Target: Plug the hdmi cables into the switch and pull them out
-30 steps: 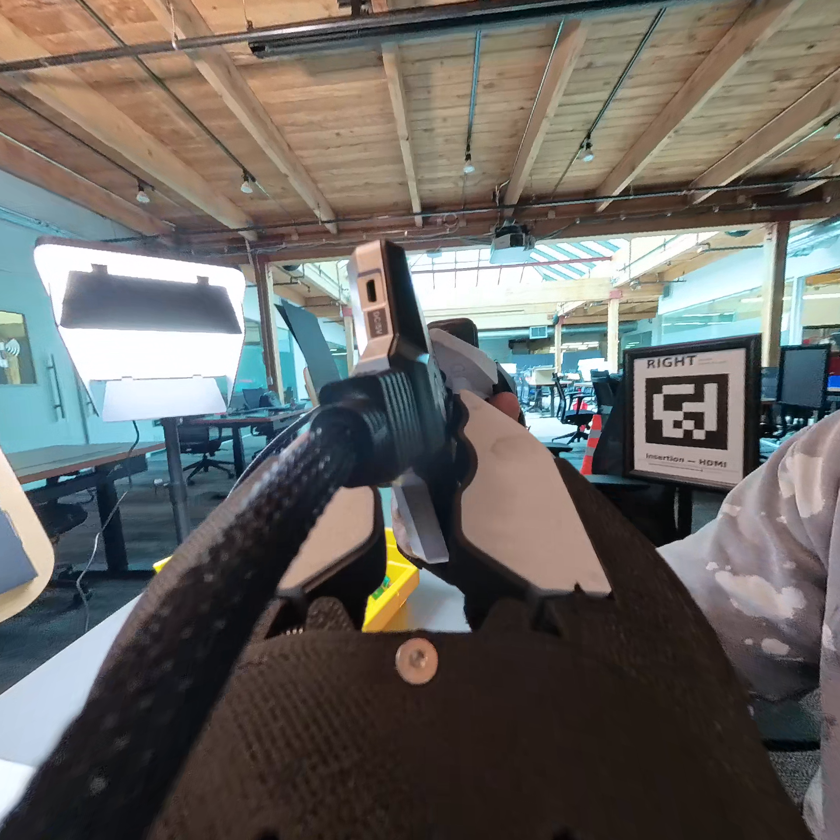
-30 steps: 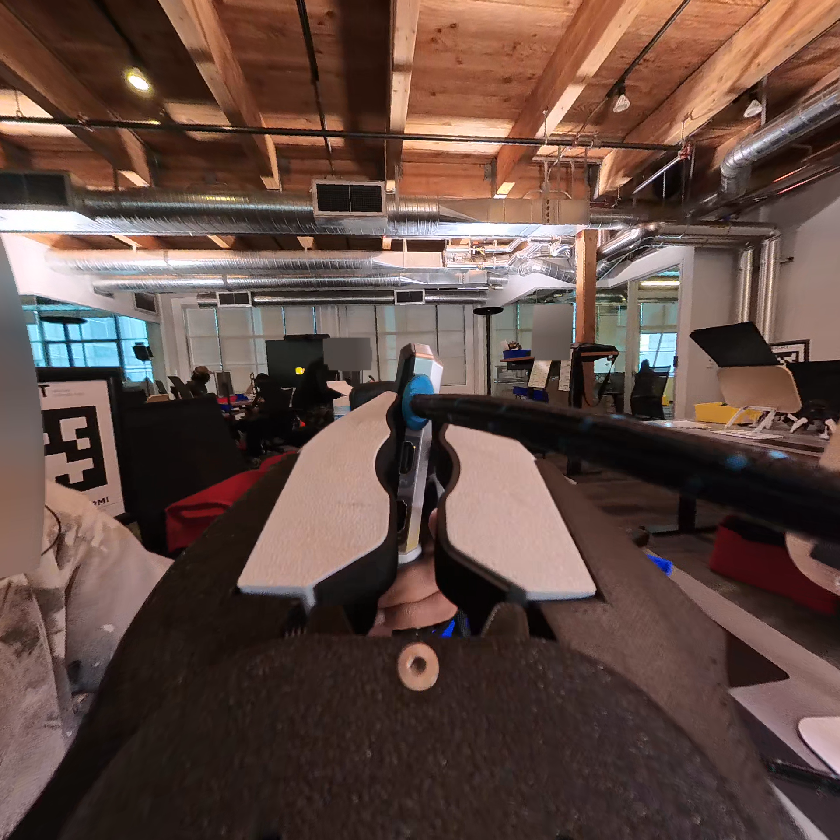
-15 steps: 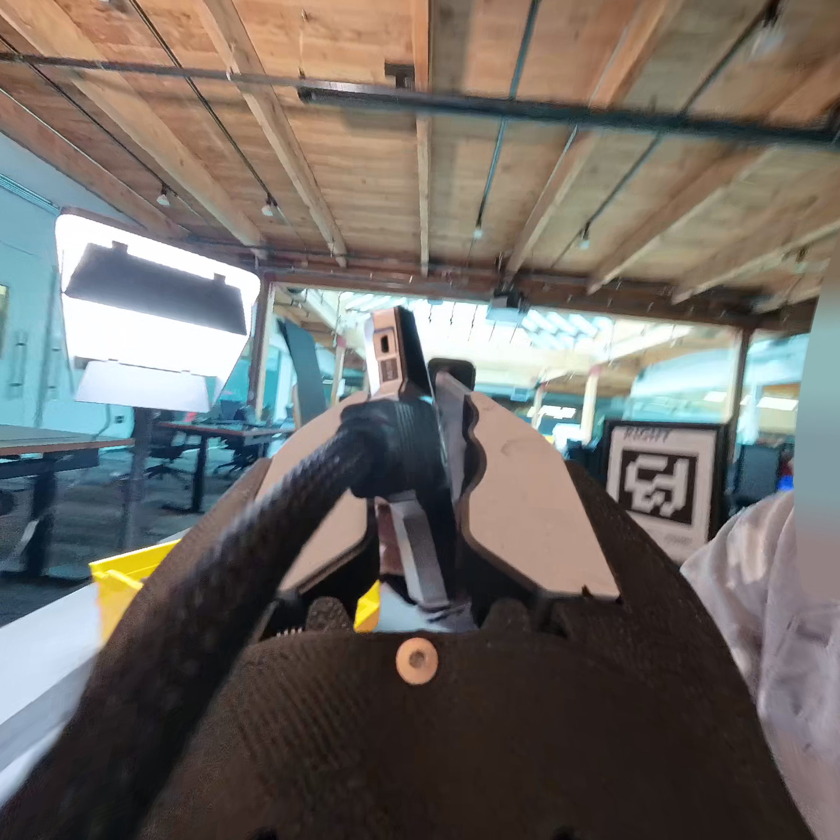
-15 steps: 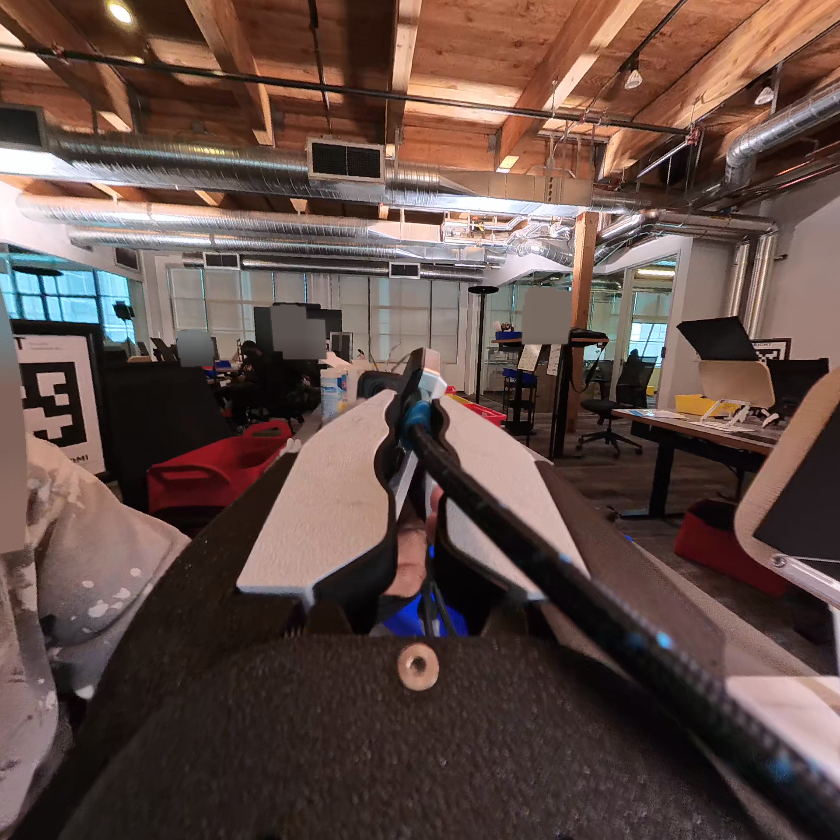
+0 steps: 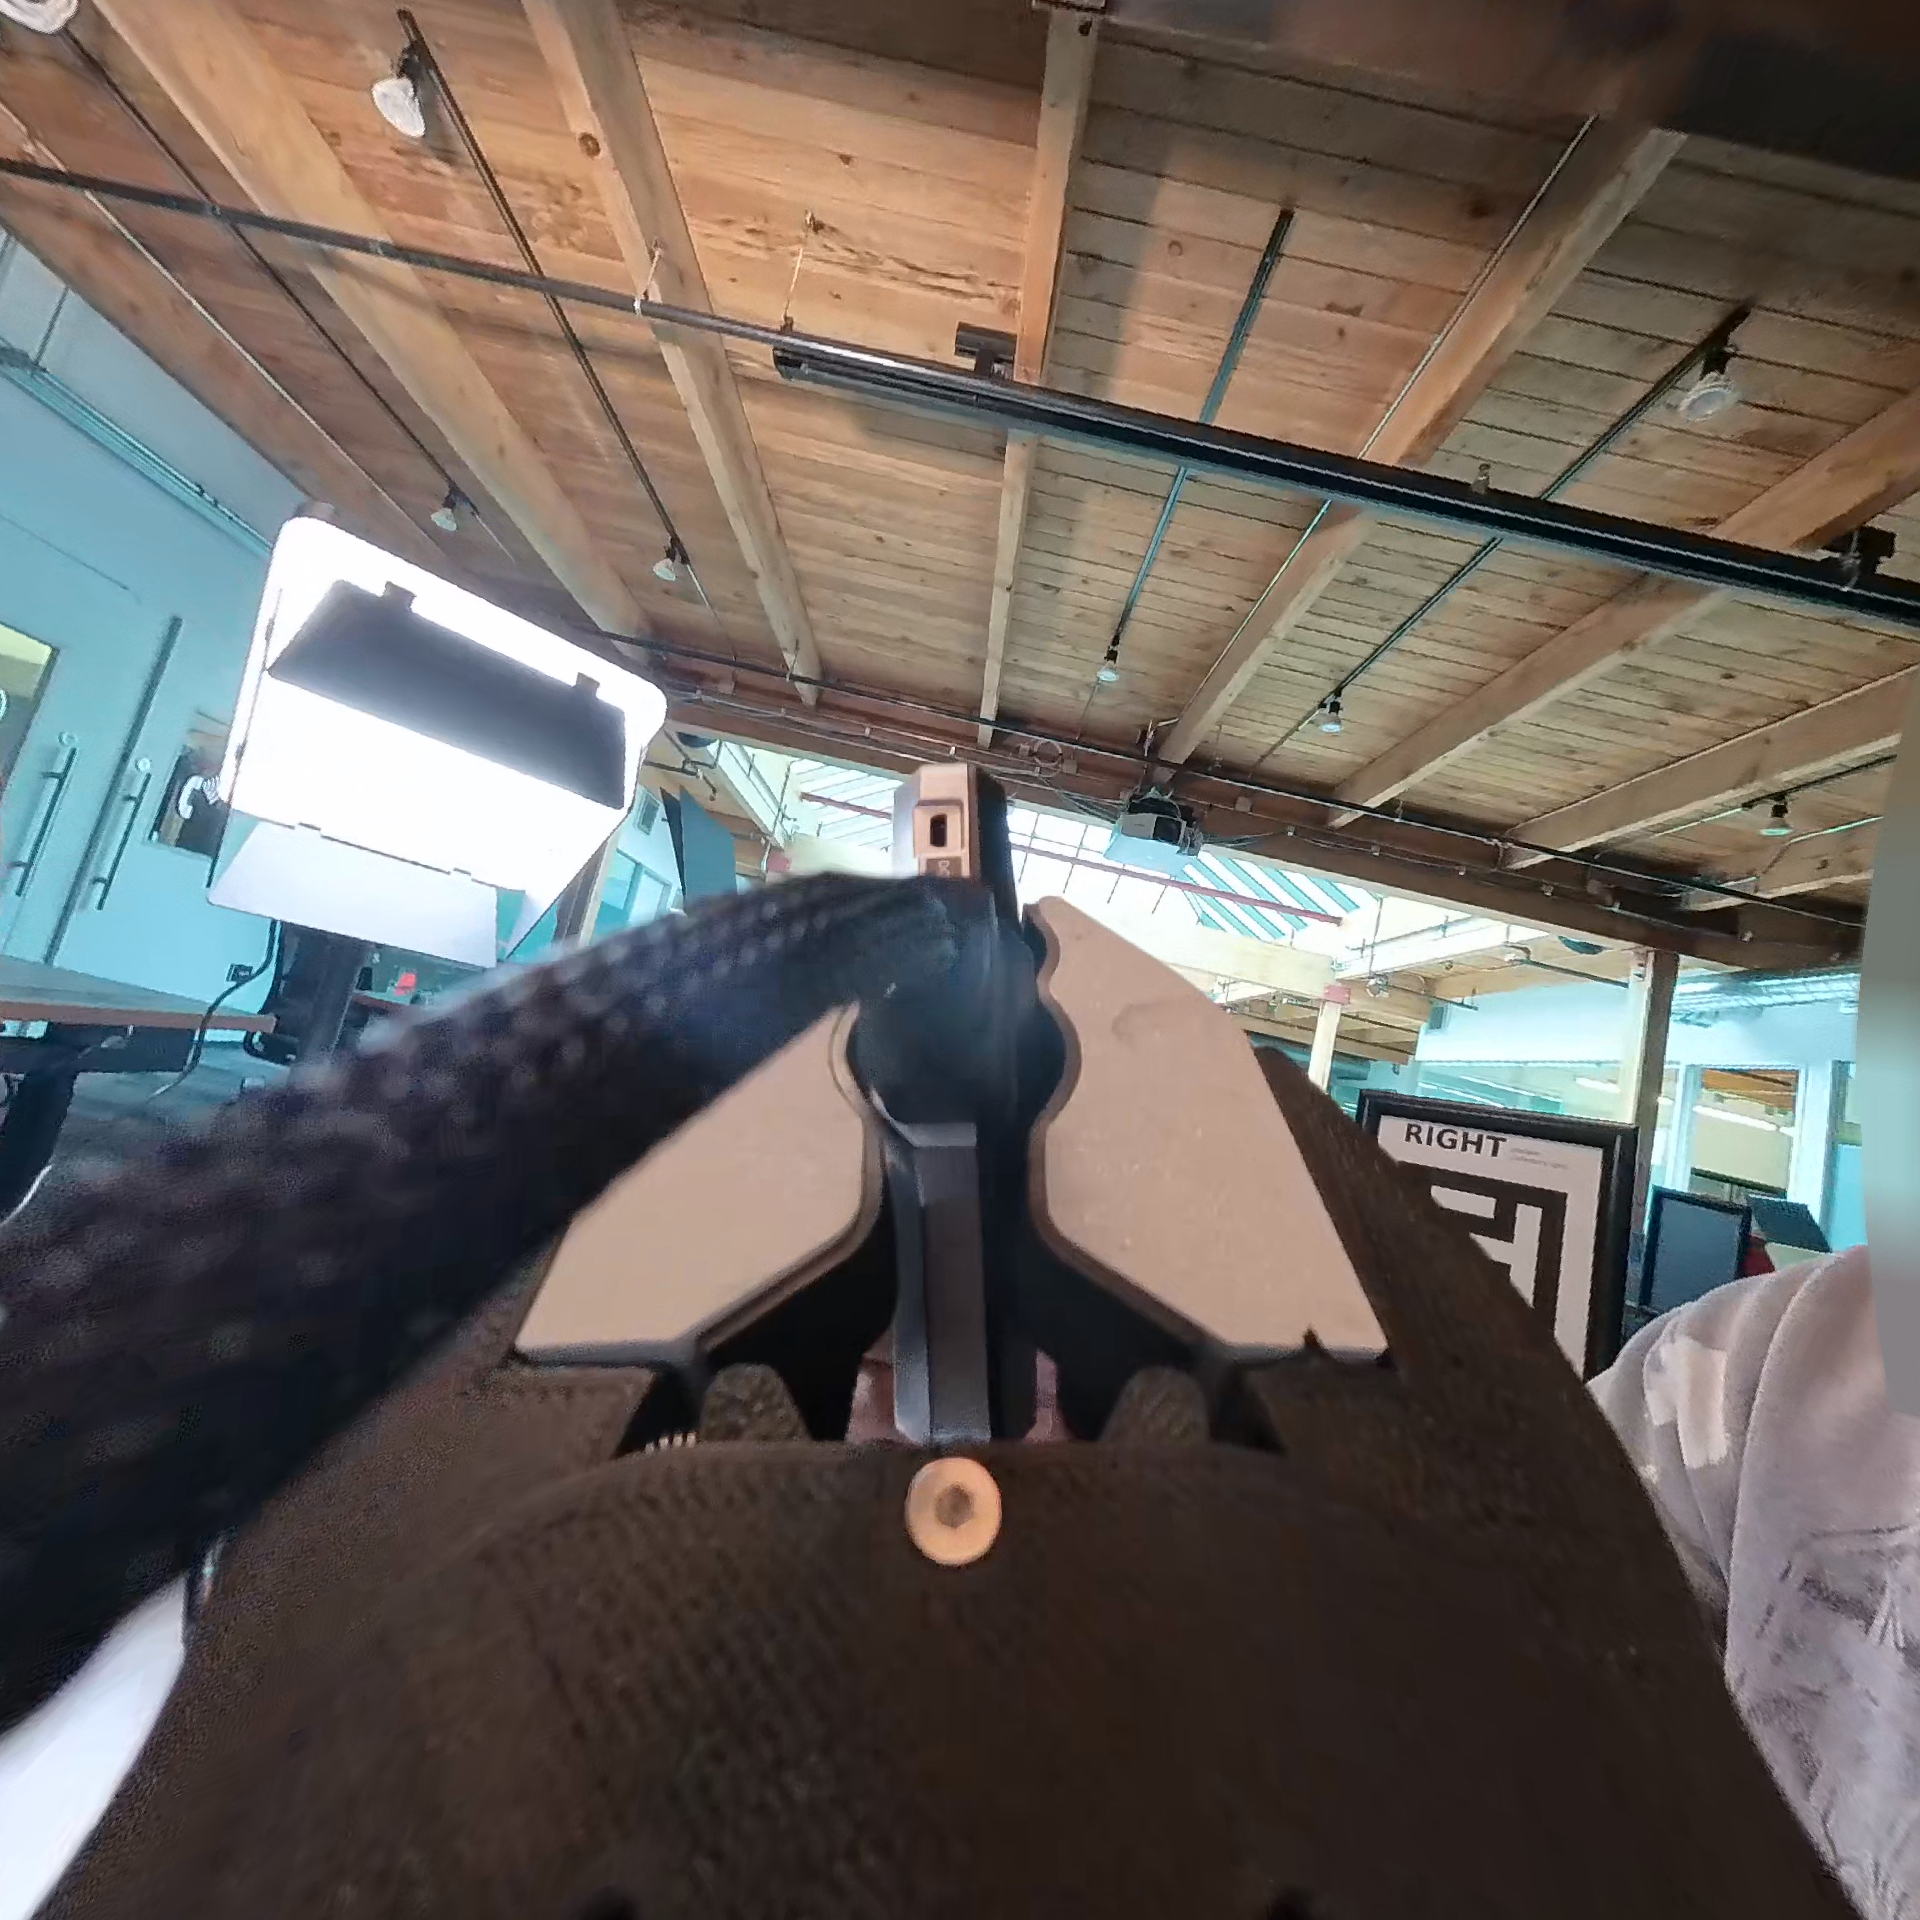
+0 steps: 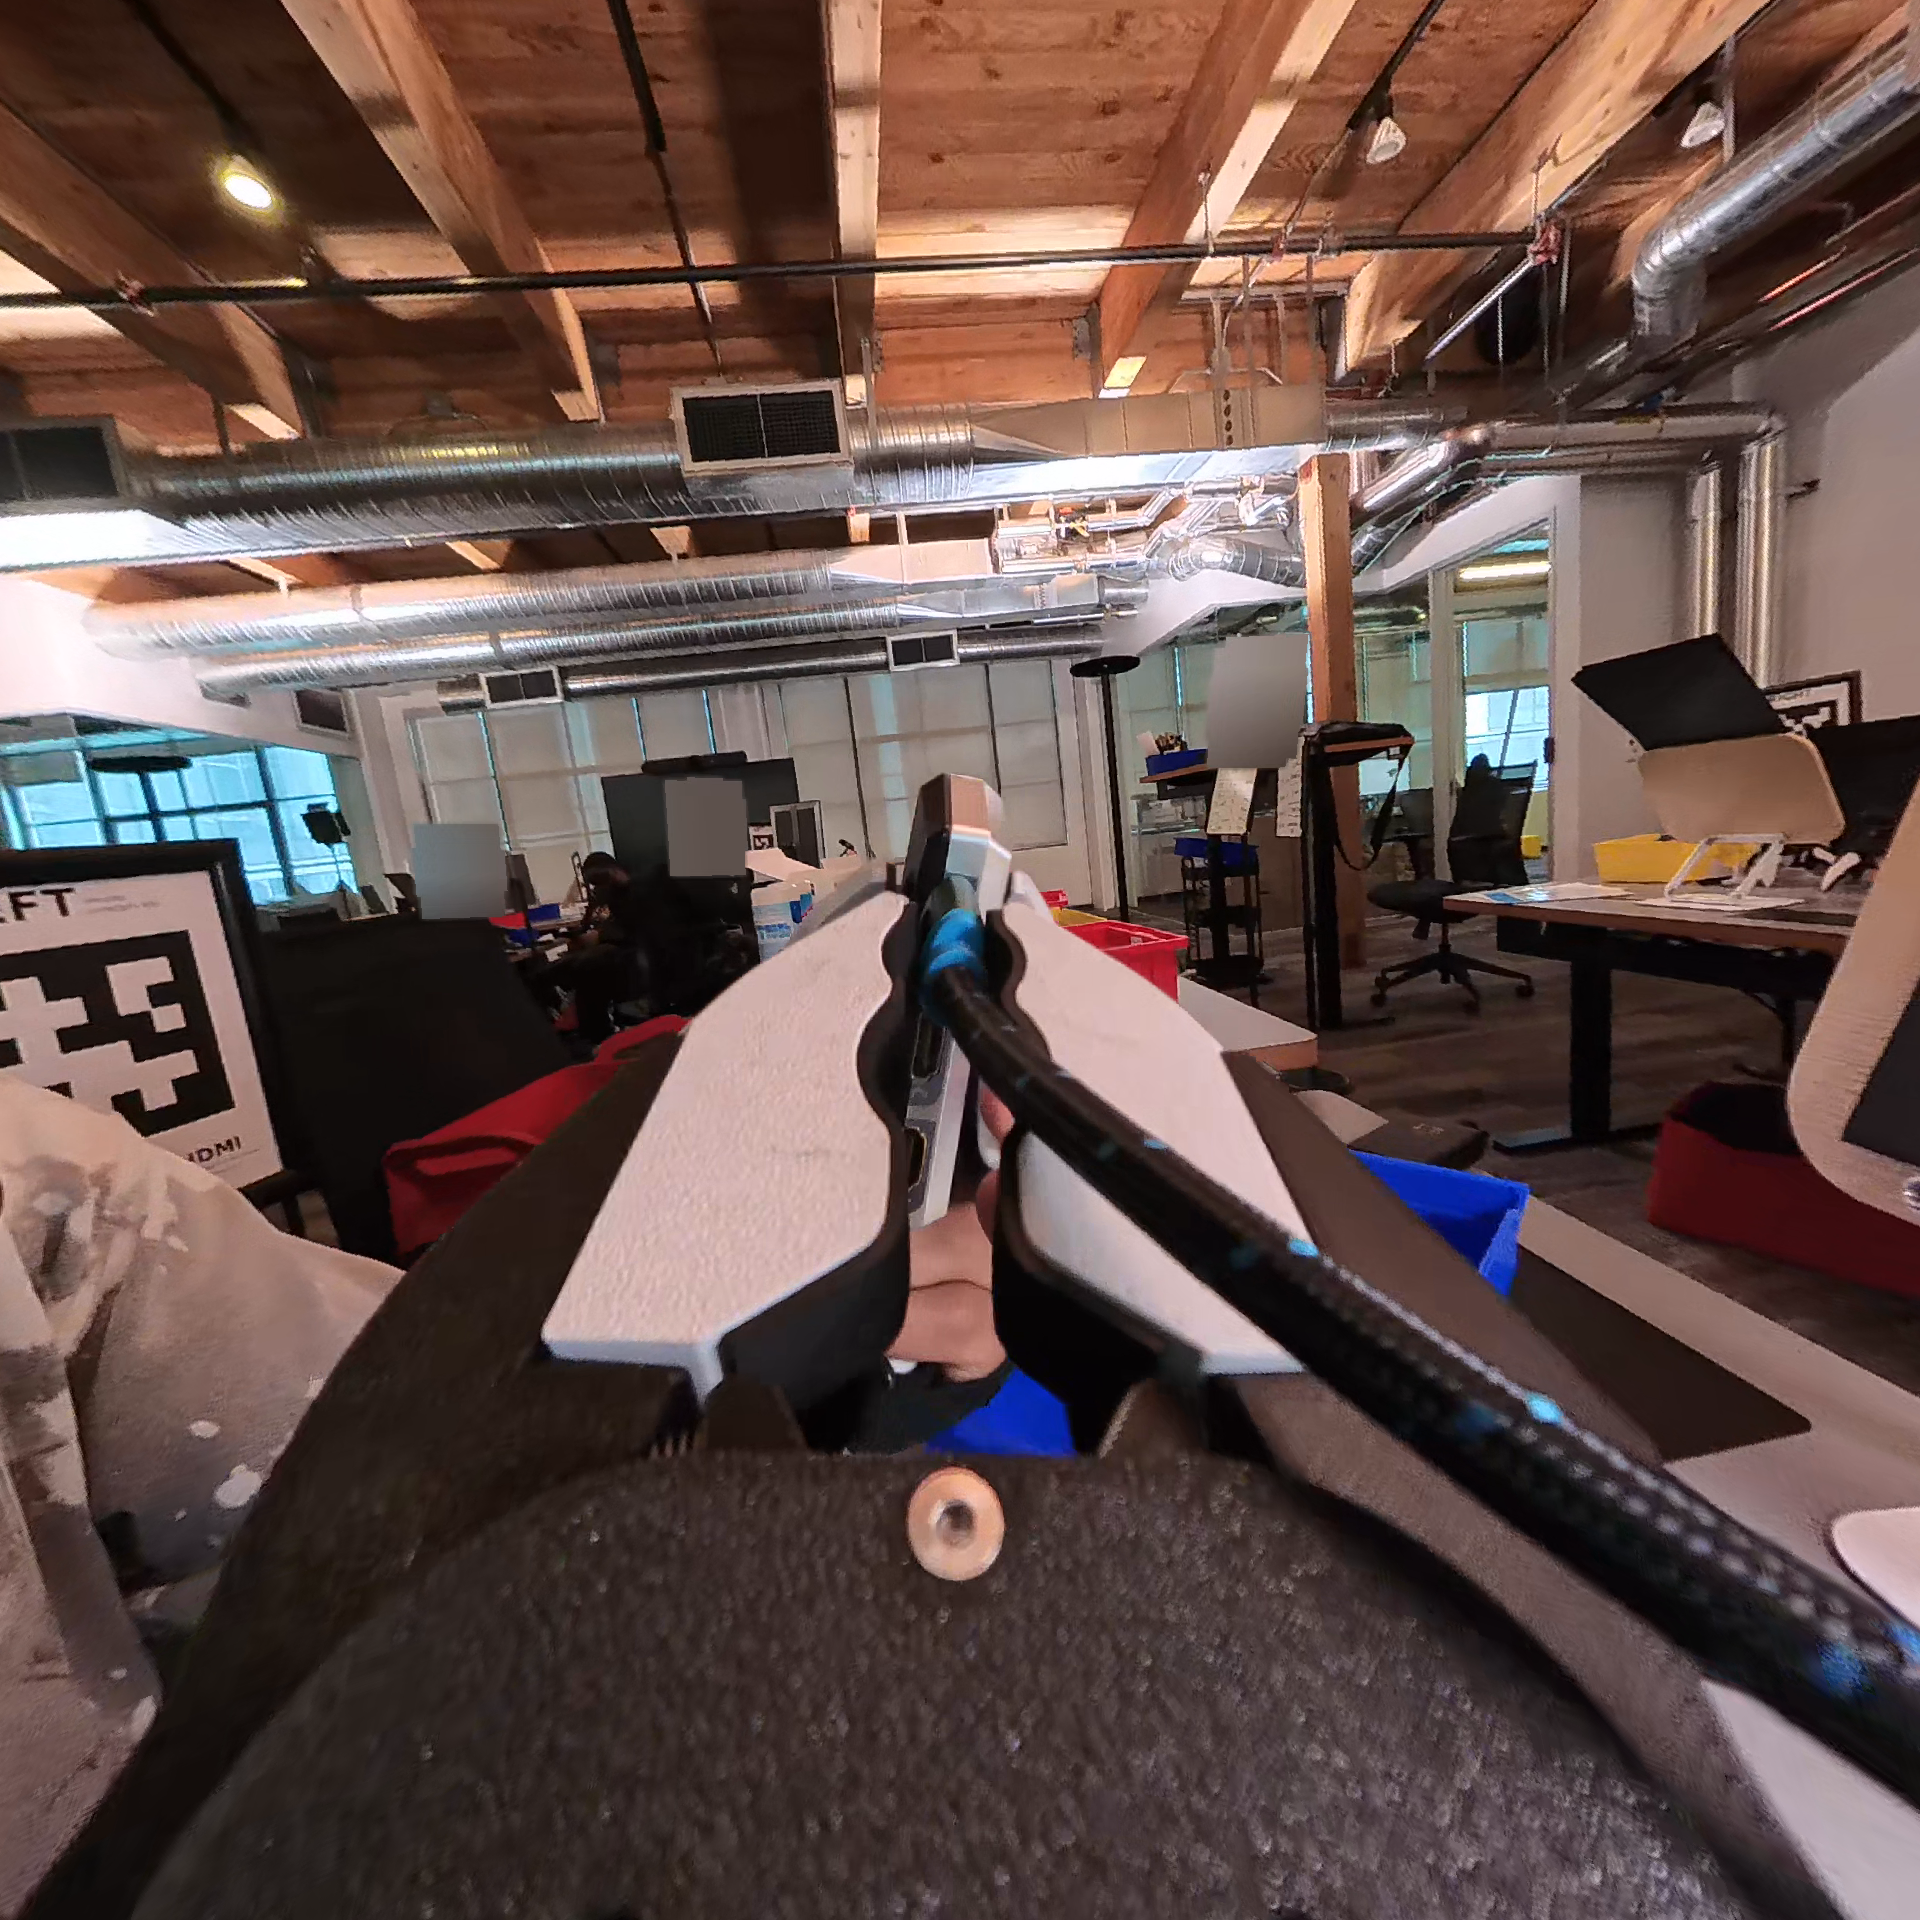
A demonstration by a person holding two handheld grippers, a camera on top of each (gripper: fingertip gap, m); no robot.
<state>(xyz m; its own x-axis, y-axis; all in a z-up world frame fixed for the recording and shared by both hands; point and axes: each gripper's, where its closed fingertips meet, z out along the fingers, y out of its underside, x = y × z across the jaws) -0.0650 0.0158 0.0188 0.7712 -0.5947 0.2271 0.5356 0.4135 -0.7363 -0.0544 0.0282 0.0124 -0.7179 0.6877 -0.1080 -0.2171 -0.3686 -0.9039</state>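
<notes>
My left gripper (image 5: 956, 935) is shut around the plug of a thick black braided HDMI cable (image 5: 416, 1122). The plug sits in the near edge of a thin grey metal switch (image 5: 940, 831), held edge-on between the fingers. The cable runs off to the lower left. My right gripper (image 6: 956, 894) is shut around the blue-collared plug of a black, blue-flecked cable (image 6: 1299, 1299), plugged into the switch (image 6: 961, 821). That cable runs over the right finger to the lower right. Two free ports show below the plug. A hand (image 6: 951, 1288) shows behind the fingers.
Both views tilt up at a wooden ceiling. A framed marker sign (image 5: 1496, 1226) stands at the right, another (image 6: 114, 997) at the left. A person's pale sleeve (image 5: 1787, 1507) is close by. A blue bin (image 6: 1455, 1216) sits on the white table (image 6: 1766, 1455). A bright light panel (image 5: 436, 748) stands at the left.
The left view has tipped upward and the switch now stands straight between the fingers. The blue-flecked cable has swung from pointing right to hanging towards the lower right. Both grippers stay shut.
</notes>
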